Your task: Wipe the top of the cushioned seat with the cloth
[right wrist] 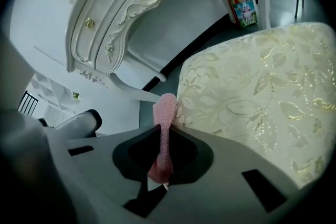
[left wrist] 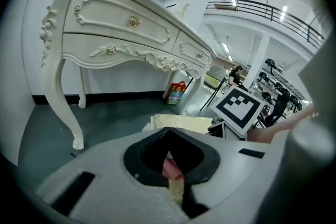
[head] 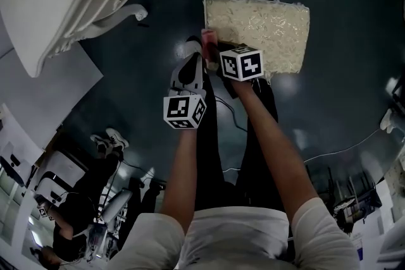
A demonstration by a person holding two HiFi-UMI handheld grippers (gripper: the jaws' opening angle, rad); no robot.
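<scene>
Right gripper point(right wrist: 161, 157) fingers pinch pink knit cloth point(right wrist: 166, 110) – left gripper point(left wrist: 170, 164) too – beside cream brocade seat point(right wrist: 262, 92)

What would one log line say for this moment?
right gripper: jaws shut on cloth | left gripper: jaws also on cloth | cloth: at cushioned seat edge

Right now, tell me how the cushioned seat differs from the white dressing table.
The cushioned seat is cream fabric with a leaf pattern; the dressing table is white with carved trim and gold knobs. The seat shows a flat padded top; the table shows drawers and curved legs. Both are pale.
</scene>
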